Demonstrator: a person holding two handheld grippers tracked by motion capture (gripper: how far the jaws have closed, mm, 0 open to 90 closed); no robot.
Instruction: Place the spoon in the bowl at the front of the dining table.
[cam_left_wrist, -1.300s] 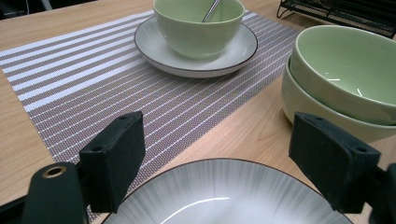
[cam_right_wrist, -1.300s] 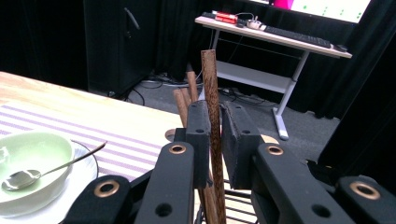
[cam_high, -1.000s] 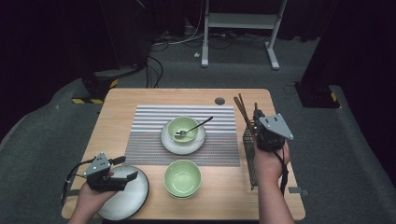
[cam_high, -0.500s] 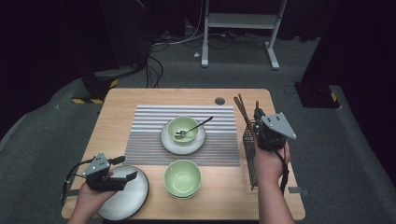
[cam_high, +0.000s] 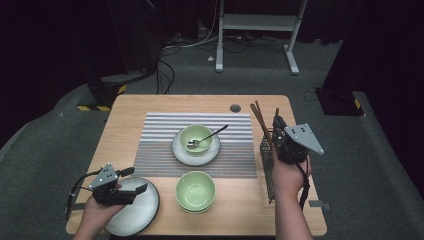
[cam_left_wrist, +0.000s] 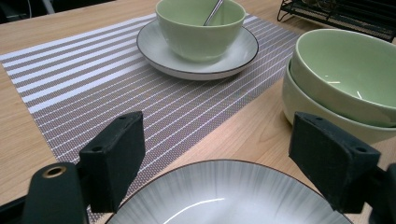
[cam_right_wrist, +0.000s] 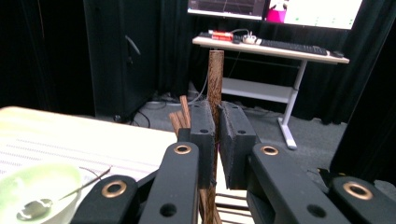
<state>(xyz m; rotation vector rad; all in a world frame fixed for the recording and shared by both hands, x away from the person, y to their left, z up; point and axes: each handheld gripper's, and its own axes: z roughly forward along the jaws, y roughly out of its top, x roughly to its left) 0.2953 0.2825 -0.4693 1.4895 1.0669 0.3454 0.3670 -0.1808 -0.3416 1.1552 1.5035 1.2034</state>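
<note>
My right gripper (cam_high: 276, 123) (cam_right_wrist: 217, 126) is over the black wire rack (cam_high: 267, 165) at the table's right edge, shut on an upright brown chopstick (cam_right_wrist: 215, 74) (cam_high: 276, 111). More chopsticks (cam_high: 257, 116) (cam_right_wrist: 183, 109) lean out of the rack just to its left. My left gripper (cam_high: 135, 181) (cam_left_wrist: 219, 154) hovers open over a grey plate (cam_high: 132, 215) (cam_left_wrist: 224, 196) at the front left corner, with nothing between its jaws.
A striped placemat (cam_high: 160, 145) covers the table's middle. On it a green bowl (cam_high: 196, 137) (cam_left_wrist: 201, 28) with a spoon (cam_high: 212, 134) sits on a saucer (cam_high: 181, 152). Stacked green bowls (cam_high: 195, 191) (cam_left_wrist: 345, 79) stand in front of it, right of the grey plate.
</note>
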